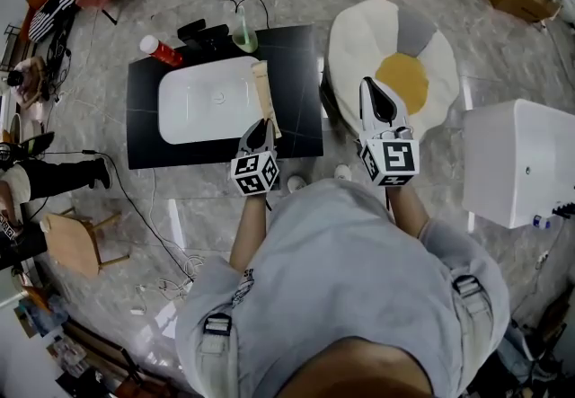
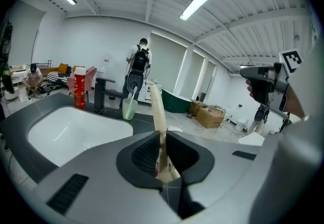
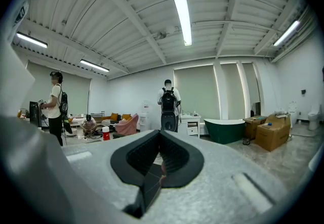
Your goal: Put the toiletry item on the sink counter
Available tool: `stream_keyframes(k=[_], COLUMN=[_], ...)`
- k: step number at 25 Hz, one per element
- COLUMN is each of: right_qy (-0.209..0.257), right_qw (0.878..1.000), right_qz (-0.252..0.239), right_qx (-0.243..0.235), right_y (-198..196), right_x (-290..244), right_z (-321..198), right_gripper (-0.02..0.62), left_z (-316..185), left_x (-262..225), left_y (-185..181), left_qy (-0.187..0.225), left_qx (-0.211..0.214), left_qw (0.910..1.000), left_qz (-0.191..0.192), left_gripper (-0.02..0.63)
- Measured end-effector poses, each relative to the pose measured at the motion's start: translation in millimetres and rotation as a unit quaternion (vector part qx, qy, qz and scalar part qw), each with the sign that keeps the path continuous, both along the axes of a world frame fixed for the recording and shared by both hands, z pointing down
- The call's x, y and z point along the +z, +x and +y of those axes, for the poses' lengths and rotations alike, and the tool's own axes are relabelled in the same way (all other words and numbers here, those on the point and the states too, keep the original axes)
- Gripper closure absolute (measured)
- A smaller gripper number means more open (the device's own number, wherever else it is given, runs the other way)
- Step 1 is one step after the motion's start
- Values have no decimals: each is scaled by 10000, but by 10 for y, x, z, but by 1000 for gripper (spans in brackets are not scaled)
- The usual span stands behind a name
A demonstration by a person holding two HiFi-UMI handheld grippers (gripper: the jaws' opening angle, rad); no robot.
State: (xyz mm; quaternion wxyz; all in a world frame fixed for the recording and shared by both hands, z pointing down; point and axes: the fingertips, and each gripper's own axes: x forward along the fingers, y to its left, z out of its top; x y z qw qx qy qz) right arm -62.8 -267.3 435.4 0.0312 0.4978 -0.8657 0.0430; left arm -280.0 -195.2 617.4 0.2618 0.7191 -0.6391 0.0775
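Observation:
A long, flat beige toiletry item (image 1: 264,96) is clamped at its near end in my left gripper (image 1: 260,127). It reaches out over the black sink counter (image 1: 298,59), just right of the white basin (image 1: 202,104). In the left gripper view the beige item (image 2: 158,109) rises from between the jaws of my left gripper (image 2: 161,151), which press on it; whether it touches the counter is unclear. My right gripper (image 1: 377,98) hangs to the right over the floor, beyond the counter's edge. In its own view the right gripper (image 3: 159,153) has its jaws together with nothing between them.
On the counter's far edge stand a red bottle (image 1: 162,50), a black faucet (image 1: 203,31) and a green cup (image 1: 244,35) with a toothbrush. A round white cushion with a yellow centre (image 1: 422,50) lies right of the counter, and a white box (image 1: 517,163) further right. People stand in the room.

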Motion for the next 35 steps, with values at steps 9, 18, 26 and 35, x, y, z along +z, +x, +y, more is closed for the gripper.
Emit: stream_keyframes(k=[9,18,26,35], right_qy=[-41,-100,-124,-177], right_qw=[10000,9997,9994,9989], right_qz=[46,119,152,194], right_qx=[71,186,291,397], right_y=[37,115,177,259], right_x=[33,80,125,149], right_z=[-12,-12,2,27], right_gripper=[591,591,591,592], left_z=[10,3,-24,-33], left_x=[290,488,678,824], left_y=[50,125,235,296], left_qy=[-339,-594,-754,-893], left_qx=[152,280,468,515], left_qw=[9993,9978,9960,9946], left_qz=[73,84,105,147], left_gripper=[571,571,571,571])
